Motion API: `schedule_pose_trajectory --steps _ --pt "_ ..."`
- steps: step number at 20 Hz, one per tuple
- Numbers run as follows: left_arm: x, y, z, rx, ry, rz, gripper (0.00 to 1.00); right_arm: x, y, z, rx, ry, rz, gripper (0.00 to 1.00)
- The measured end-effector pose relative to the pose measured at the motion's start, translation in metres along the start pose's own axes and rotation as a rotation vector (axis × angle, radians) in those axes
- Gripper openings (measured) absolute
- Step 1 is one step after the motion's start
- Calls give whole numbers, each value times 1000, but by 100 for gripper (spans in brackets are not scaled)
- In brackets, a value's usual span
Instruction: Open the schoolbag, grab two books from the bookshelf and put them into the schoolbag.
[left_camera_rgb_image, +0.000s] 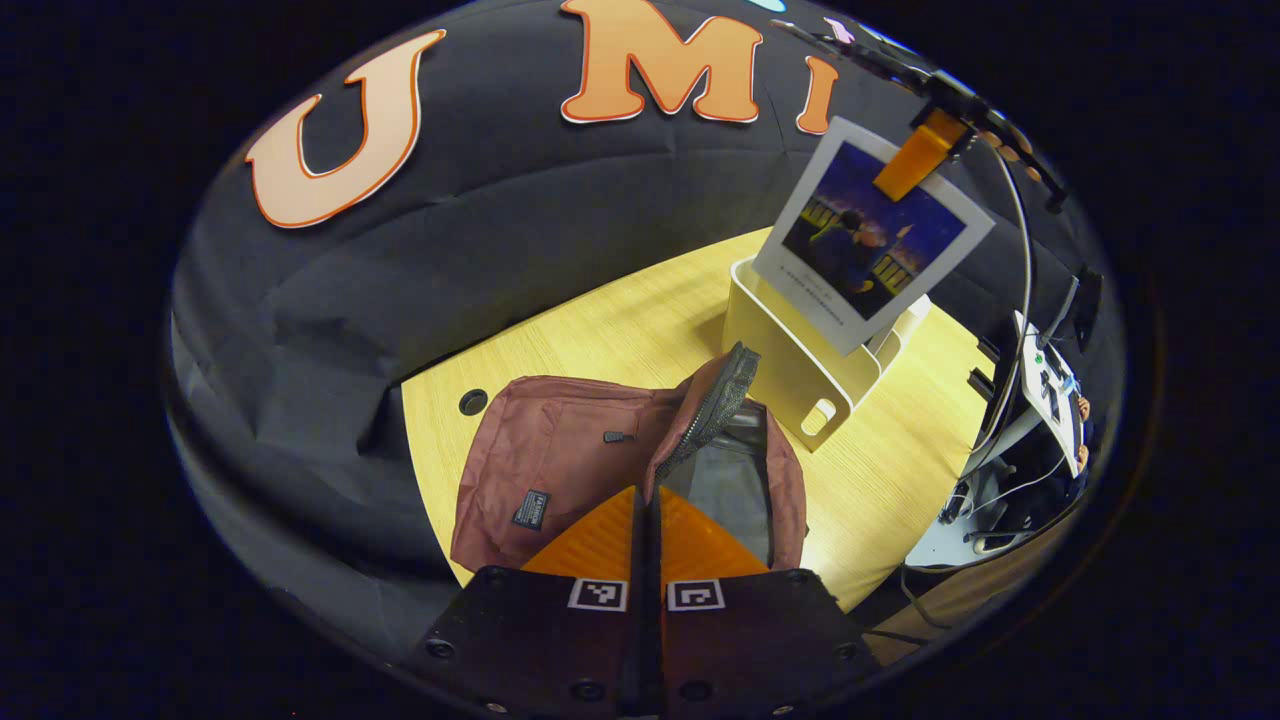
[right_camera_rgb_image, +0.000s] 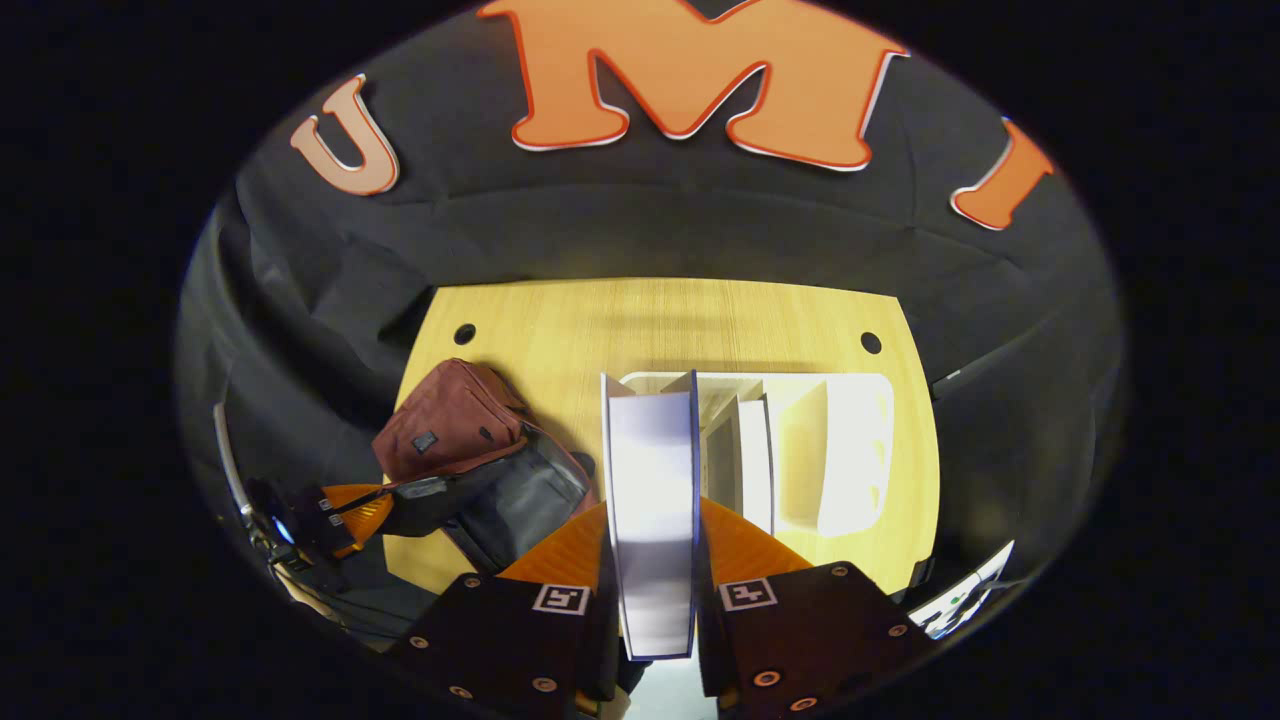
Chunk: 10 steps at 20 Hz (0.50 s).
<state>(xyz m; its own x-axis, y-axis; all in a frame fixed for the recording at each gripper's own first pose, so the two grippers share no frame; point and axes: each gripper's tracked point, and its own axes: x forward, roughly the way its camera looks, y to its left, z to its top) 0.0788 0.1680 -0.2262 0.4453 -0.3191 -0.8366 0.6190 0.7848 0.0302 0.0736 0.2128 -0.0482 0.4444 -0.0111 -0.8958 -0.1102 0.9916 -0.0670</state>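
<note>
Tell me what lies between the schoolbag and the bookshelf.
Only bare tabletop: in the left gripper view, a strip of wood separates the schoolbag from the bookshelf.

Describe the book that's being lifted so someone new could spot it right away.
On the wooden table stands a cream bookshelf. Directly above it, the right gripper clamps a thin white-covered book; unlike the books in the shelf, it hangs in the air.

matt cloth schoolbag (left_camera_rgb_image: 560, 450), wood-grain table (left_camera_rgb_image: 640, 330)

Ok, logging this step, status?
Left hand-held gripper shut on schoolbag flap, bag open. Right hand-held gripper shut on book, lifted above bookshelf. Nothing blocking.
</note>
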Motion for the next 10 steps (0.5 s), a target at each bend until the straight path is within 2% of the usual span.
schedule_pose_trajectory --steps 3,5,7,10 --pt "1 1 2 7 -3 2 1 -27 3 -19 69 -59 90 32" --pt "-1 1 3 11 -7 4 1 -35 20 -40 146 -72 205 32" --pt "-1 2 5 15 -9 11 1 -25 36 -67 228 -80 300 31" --pt "-3 0 10 23 -9 13 1 11 53 -106 353 -80 379 31"
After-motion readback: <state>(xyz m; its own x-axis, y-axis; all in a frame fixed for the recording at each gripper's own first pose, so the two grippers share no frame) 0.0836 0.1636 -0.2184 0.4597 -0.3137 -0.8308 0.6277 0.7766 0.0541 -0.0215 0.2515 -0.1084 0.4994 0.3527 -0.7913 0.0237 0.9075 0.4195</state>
